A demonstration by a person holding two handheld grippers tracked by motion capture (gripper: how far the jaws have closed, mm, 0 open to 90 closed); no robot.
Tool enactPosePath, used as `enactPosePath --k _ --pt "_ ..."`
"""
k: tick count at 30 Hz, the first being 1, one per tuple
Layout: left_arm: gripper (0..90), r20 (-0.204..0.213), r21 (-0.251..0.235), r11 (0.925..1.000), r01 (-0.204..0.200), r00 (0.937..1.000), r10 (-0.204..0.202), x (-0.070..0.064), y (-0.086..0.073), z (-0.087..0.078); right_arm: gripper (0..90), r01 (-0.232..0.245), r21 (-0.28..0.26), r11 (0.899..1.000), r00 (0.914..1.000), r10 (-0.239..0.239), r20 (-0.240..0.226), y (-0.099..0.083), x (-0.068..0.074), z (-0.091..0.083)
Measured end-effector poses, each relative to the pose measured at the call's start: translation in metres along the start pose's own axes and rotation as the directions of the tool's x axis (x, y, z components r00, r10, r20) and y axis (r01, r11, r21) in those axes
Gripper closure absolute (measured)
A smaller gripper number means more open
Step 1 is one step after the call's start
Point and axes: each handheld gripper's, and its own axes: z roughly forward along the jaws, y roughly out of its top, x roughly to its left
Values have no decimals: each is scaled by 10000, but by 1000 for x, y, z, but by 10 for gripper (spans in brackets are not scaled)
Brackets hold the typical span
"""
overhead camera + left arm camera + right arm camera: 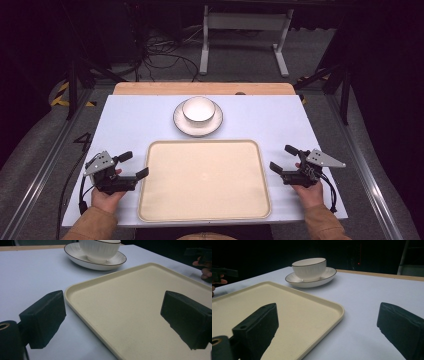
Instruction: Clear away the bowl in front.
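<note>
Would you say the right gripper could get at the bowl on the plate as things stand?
Probably yes: the right gripper has its jaws open, and bare table lies between it and the bowl on its plate.

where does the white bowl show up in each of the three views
High view: the white bowl sits upper centre on its plate, beyond the tray.
Left gripper view: the bowl is at the top, left of centre, cut by the frame edge.
Right gripper view: the bowl is upper centre-left.
Shared landmark: the cream tray, always nearer the camera than the bowl.
</note>
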Motion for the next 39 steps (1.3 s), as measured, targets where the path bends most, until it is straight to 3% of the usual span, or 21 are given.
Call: enactPosePath --k 31,35,39 --pt "59 -102 -91 10000 19 9999 -20 0 1 -1 42 9 -44 10000 10000 -9 30 0 0 -1" --pt "61 -351 78 9997 214 9992 -211 2 2 0 42 8 -39 10000 10000 -8 36 0 0 -1" --pt "57 -288 -316 9984 470 9984 -479 5 7 -5 42 -2 -22 10000 10000 3 48 0 0 0"
